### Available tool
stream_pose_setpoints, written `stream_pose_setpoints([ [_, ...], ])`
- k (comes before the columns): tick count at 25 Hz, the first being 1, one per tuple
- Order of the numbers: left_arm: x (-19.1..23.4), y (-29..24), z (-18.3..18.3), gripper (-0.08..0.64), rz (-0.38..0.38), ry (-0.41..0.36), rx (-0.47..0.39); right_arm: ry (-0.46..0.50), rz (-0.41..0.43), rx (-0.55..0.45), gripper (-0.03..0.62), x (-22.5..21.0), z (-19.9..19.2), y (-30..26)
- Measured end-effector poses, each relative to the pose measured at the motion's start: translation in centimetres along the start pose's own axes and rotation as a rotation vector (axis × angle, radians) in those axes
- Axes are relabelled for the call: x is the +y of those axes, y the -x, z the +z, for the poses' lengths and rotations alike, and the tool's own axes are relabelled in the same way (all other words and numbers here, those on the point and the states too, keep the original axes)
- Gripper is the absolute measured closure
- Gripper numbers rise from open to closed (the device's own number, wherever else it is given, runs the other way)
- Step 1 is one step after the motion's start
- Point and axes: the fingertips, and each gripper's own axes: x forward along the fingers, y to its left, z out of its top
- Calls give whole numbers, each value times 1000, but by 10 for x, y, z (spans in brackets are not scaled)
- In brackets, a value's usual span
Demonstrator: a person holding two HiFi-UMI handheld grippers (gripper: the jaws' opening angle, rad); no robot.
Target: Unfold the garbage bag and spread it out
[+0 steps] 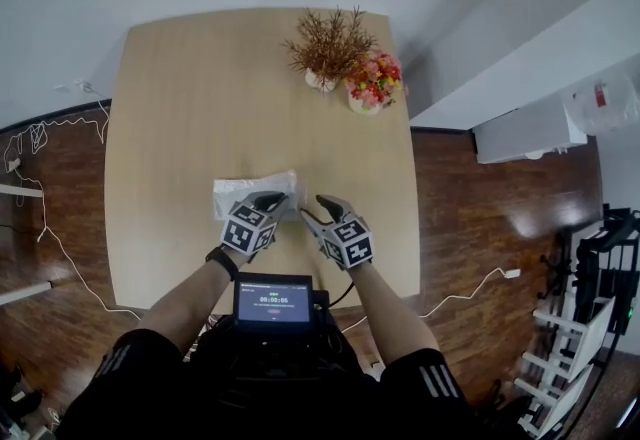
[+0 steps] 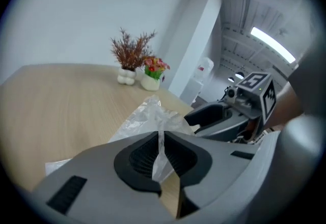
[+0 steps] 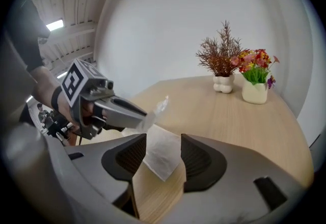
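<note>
A thin translucent white garbage bag (image 1: 252,195) lies folded on the wooden table (image 1: 180,118), near its front edge. My left gripper (image 1: 273,201) is shut on a raised edge of the bag (image 2: 151,115), and the film runs pinched between its pads (image 2: 175,156). My right gripper (image 1: 316,207) hovers just to the right with its jaws open. In the right gripper view a flat corner of the bag (image 3: 162,150) shows in the gap between the jaws, with neither pad pressing on it. The left gripper (image 3: 133,111) lifts a crumpled tip there.
A white vase of dried twigs (image 1: 326,50) and a pot of colourful flowers (image 1: 374,86) stand at the table's far right. A small screen (image 1: 273,303) hangs at the person's chest. Wooden floor with cables (image 1: 40,228) surrounds the table.
</note>
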Motion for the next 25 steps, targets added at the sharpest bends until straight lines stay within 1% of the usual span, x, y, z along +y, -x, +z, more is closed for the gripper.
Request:
stream_pose_setpoints([
  [4,7,33,21,535,13,16,-86,86,28,89,362,9,-9,-29],
  [8,17,69,41,535,17,86,-191,165,54,177,362,19,-18,-50],
  [10,25,89,47,535,31,91,-235,183,56,205,362,18,-27,-60],
  [12,39,108,49,535,61,99,-271,194,55,230,362,14,-40,-71],
  [15,62,138,50,535,103,141,-321,211,49,292,362,15,-49,-76],
  [17,78,161,46,535,136,173,-352,243,46,322,362,16,-56,-77],
  [20,104,195,33,535,202,208,-377,293,35,336,360,18,-61,-79],
  [23,128,220,10,535,262,253,-360,310,35,350,360,19,-61,-80],
  [25,144,232,-8,535,312,268,-335,311,36,357,360,19,-62,-80],
])
